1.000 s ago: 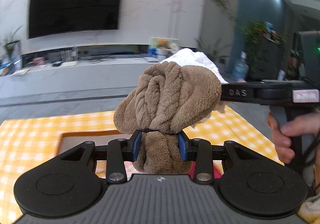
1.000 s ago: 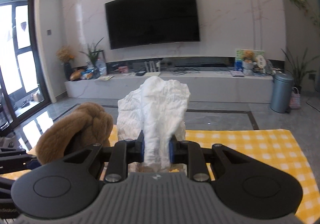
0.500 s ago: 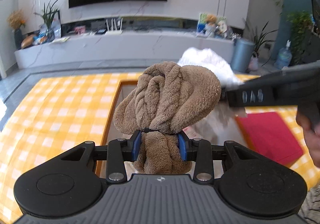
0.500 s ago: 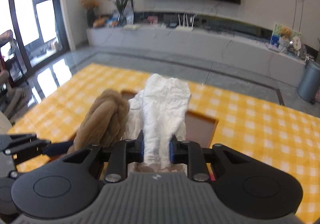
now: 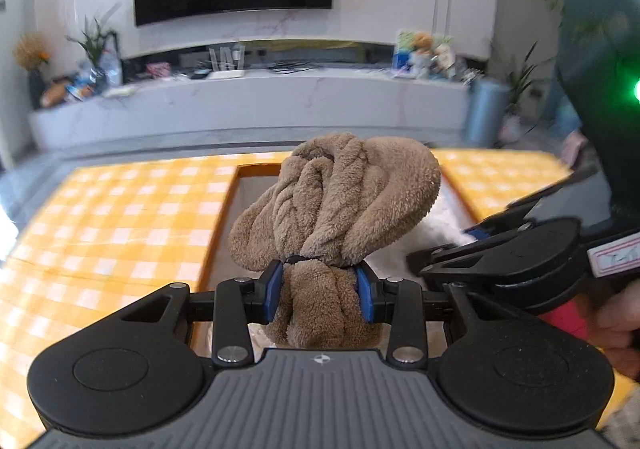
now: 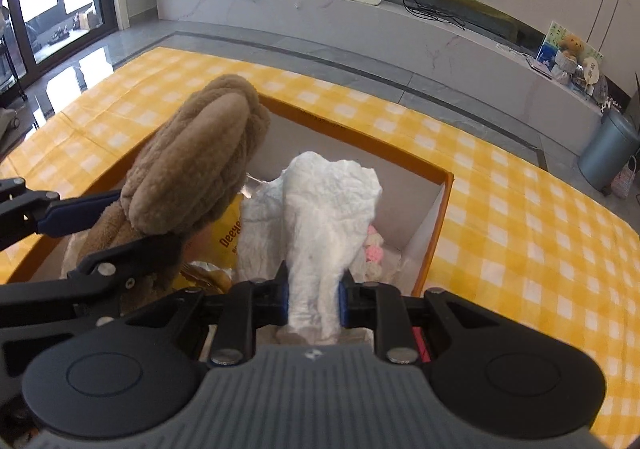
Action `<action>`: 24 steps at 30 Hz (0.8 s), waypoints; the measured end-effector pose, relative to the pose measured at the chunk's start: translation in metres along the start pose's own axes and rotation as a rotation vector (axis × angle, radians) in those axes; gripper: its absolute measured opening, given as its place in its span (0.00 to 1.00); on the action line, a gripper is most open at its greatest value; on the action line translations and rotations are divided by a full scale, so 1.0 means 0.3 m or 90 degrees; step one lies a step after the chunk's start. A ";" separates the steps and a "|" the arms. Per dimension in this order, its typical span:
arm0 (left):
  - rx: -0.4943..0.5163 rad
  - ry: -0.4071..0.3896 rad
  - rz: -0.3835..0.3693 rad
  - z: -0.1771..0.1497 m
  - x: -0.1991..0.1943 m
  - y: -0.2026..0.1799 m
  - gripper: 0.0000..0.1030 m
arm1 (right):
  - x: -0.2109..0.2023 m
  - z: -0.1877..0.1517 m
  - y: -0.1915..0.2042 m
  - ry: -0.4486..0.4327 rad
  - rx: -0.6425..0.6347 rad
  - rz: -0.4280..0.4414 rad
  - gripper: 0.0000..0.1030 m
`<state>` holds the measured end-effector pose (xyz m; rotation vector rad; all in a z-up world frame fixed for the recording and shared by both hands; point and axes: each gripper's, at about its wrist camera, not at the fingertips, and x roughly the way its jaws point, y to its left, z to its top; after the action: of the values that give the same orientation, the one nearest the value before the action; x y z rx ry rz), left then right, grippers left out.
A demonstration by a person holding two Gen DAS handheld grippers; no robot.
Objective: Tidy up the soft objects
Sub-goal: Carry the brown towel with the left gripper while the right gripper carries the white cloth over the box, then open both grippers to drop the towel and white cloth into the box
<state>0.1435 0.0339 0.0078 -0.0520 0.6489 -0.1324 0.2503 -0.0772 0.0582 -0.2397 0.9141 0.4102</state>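
Left gripper (image 5: 320,291) clamped on brown towel (image 5: 336,205); right gripper (image 6: 313,299) clamped on white cloth (image 6: 328,217). Both bundles over open box (image 6: 438,209), already part filled. Remaining, likely: lower, release inside.

Both grippers have tipped downward and sunk toward the orange-rimmed box (image 6: 438,209) on the yellow checked cloth (image 6: 520,233). A second ago the right wrist view looked level at the wall television; now it looks down into the box, and the white cloth bundle (image 6: 324,225) in the right gripper (image 6: 313,303) hangs over the box interior. The left gripper (image 5: 319,295), carrying the brown fleece bundle (image 5: 336,205), has swung from facing the room's right side to facing the box. The two grippers now sit just beside each other.
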 end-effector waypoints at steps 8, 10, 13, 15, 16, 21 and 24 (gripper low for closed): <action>-0.086 -0.103 -0.036 0.035 -0.051 0.070 0.45 | 0.019 -0.031 0.046 0.041 -0.124 0.010 0.23; -0.080 -0.114 -0.036 0.032 -0.030 0.056 0.48 | 0.037 -0.042 0.069 0.047 -0.144 0.000 0.34; -0.046 -0.108 -0.017 0.027 -0.003 0.023 0.79 | 0.016 -0.053 0.074 0.017 -0.144 -0.009 0.62; -0.038 -0.108 -0.011 0.018 0.007 0.008 0.90 | -0.010 -0.057 0.064 -0.007 -0.139 -0.007 0.85; -0.039 -0.103 -0.014 0.016 0.011 0.005 0.92 | -0.025 -0.060 0.057 -0.021 -0.139 -0.008 0.88; -0.063 -0.084 -0.033 0.016 -0.010 0.010 0.93 | -0.113 -0.071 0.025 -0.072 -0.131 -0.016 0.94; -0.052 -0.111 -0.045 0.021 -0.050 -0.017 0.97 | -0.185 -0.084 -0.005 -0.115 -0.104 -0.025 0.96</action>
<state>0.1347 0.0310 0.0223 -0.1628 0.4789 -0.1676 0.2029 -0.1014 0.0879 -0.3631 0.6991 0.4632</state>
